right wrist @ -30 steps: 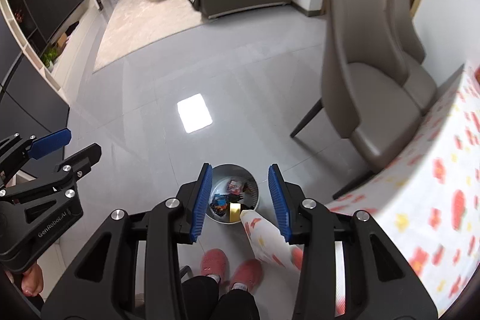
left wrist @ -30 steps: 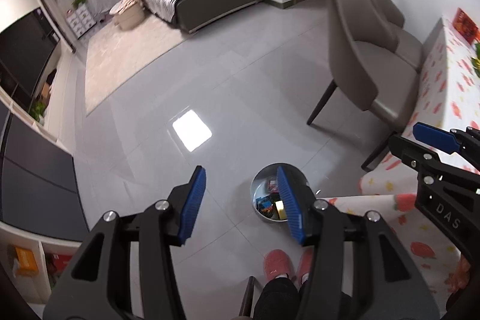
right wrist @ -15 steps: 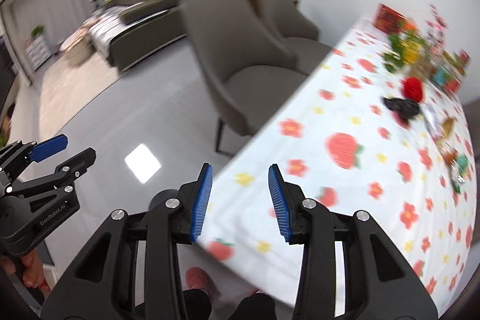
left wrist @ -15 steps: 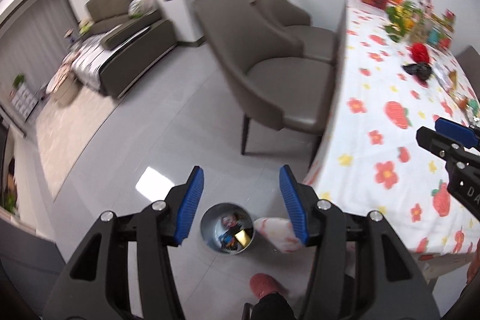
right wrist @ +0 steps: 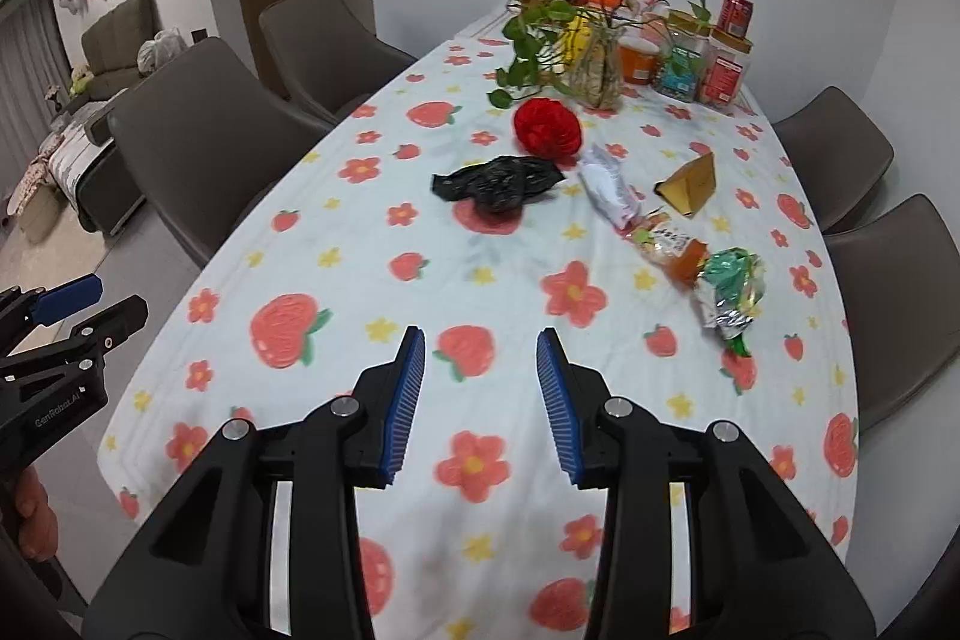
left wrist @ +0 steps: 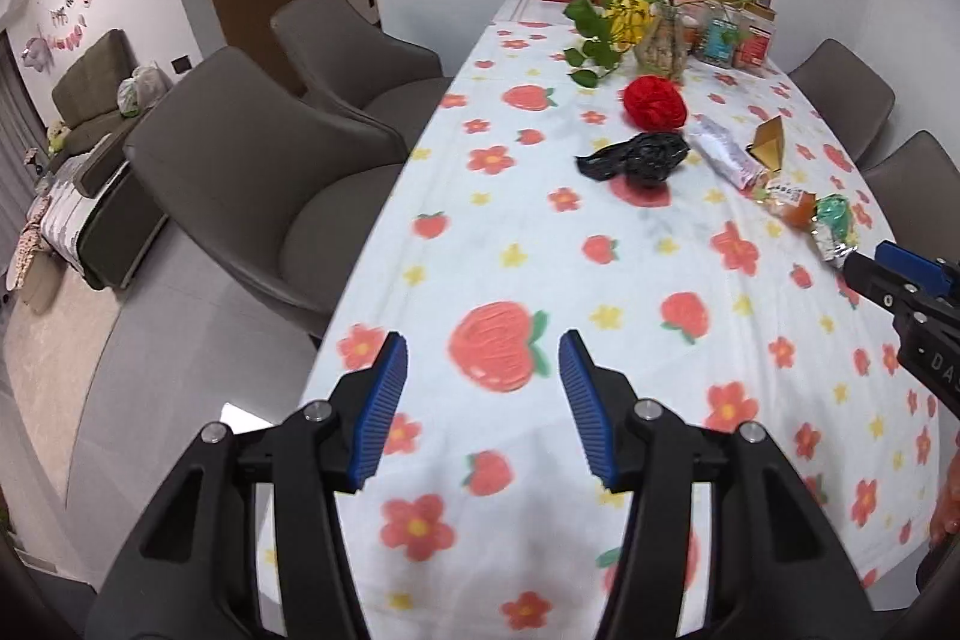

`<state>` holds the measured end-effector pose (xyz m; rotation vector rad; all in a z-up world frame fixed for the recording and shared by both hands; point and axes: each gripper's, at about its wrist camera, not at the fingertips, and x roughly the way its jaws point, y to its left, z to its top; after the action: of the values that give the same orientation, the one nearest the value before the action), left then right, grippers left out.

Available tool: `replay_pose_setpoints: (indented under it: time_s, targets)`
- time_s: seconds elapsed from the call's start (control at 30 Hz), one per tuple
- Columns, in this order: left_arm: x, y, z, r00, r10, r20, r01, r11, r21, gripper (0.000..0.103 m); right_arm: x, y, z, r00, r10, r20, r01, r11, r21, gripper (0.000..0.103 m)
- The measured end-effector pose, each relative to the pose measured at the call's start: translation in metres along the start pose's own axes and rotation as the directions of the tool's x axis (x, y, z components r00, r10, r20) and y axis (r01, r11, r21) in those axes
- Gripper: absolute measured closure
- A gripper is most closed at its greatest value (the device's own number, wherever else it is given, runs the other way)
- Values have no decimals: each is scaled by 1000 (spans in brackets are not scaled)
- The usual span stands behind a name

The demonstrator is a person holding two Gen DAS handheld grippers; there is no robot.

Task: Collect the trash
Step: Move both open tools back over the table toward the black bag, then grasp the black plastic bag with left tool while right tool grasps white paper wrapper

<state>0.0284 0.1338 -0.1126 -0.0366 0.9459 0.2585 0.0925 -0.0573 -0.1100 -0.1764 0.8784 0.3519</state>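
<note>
**Trash scattered on a flowered tablecloth, both grippers empty above the near end**

Tablecloth [right wrist: 540, 232] printed with red strawberries and flowers covers a long dining table, seen from two cameras looking forward and down over its near end. The left gripper [left wrist: 483, 400] hangs above the near left part of the table, its blue-padded jaws parted with only the cloth showing between them. The right gripper [right wrist: 480, 394] hangs a little further right, jaws likewise parted and holding nothing.

The trash lies well ahead of both grippers, past the middle of the table. A crumpled black plastic bag [right wrist: 498, 184] sits near the centre line. Just behind it rests a red ball of crinkled paper [right wrist: 547, 127]. To the right of the bag lies a white and pink wrapper [right wrist: 609, 193], and beside that a gold paper pyramid [right wrist: 690, 187]. Nearer the grippers, along the right side, lie an orange snack packet [right wrist: 672, 244] and, touching its near end, a torn green and silver foil wrapper [right wrist: 729, 295].

At the far end stand a glass vase [right wrist: 594, 70] with pink blossom and trailing green leaves, several jars and boxes, and a red can [right wrist: 735, 13]. Grey upholstered chairs [left wrist: 252, 172] line both sides of the table. A sofa [left wrist: 90, 100] shows in the room at far left.
</note>
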Motion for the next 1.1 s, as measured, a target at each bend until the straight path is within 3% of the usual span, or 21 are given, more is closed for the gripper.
replay_pose_setpoints:
  time_s: [0.3,0.77,1.1]
  targets:
    - [52,-78,60,999,-36,-18,37,998,60,50,52,-75,45,1000,-2,-5,2,1000,24,65]
    - [175,-139,140,993,-82,-79,91,989,116,49,187,-120,103,997,-4,-74,5,1000,13,65]
    - [257,-164,156,986,-71,-150,95,983,159,50,256,-133,111,989,30,-147,-28,999,18,65]
